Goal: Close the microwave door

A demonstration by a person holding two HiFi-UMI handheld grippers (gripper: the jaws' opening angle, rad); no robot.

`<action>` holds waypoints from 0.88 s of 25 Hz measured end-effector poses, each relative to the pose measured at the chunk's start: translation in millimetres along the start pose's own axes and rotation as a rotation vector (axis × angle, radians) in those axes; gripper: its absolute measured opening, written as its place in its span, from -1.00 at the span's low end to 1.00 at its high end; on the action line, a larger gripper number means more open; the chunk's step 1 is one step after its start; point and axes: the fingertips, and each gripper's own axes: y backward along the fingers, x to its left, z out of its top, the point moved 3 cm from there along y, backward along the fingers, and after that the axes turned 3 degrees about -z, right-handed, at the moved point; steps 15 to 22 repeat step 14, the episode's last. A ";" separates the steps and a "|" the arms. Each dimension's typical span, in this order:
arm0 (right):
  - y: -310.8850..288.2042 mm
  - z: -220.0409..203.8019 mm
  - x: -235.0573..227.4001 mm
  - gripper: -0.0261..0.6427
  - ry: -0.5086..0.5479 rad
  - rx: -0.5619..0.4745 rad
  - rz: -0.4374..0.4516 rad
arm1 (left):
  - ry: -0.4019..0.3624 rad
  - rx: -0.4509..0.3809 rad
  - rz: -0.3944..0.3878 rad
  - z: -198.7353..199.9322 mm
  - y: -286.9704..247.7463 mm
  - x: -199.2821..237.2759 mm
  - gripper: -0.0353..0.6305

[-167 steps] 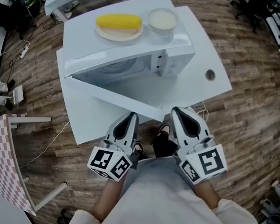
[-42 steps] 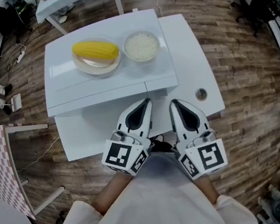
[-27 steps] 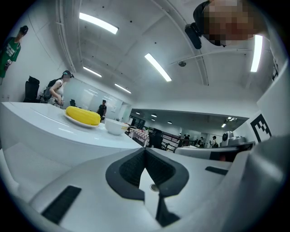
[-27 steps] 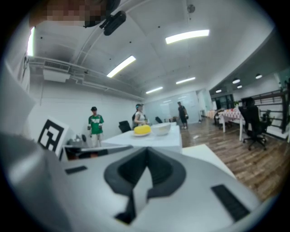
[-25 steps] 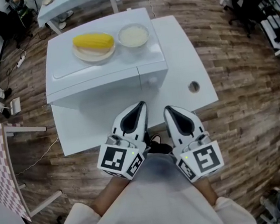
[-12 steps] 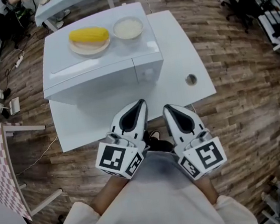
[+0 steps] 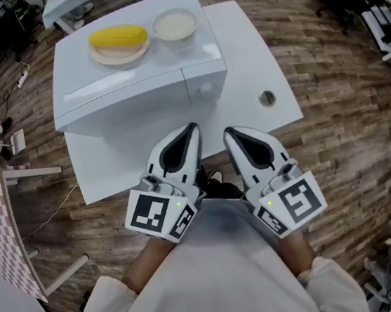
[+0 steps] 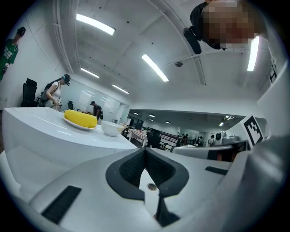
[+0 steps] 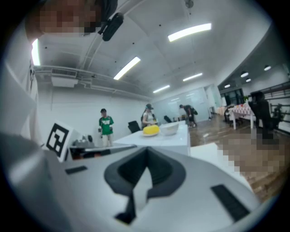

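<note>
Standing shut, microwave door [image 7: 130, 110], open earlier; left claw [image 7: 191, 128], right claw [image 7: 227, 131] closed

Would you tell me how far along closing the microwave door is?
Done, it seems: the door of the microwave lies flush with its front, and no gap shows. In hand: nothing. The left gripper and the right gripper are shut and empty, and neither touches the microwave. Left: nothing that these views show.
</note>
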 end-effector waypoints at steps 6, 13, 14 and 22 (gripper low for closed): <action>-8.2 9.6 -0.9 -0.86 0.016 0.003 0.063 | -0.003 -0.010 0.006 9.1 -2.4 7.3 -0.85; -14.9 16.6 -6.3 -0.86 0.064 0.031 0.078 | 0.012 -0.008 0.011 9.8 -4.3 12.8 -0.85; -16.1 18.0 -7.8 -0.86 0.061 0.031 0.078 | 0.013 -0.008 0.012 9.9 -4.6 13.9 -0.85; -16.1 18.0 -7.8 -0.86 0.061 0.031 0.078 | 0.013 -0.008 0.012 9.9 -4.6 13.9 -0.85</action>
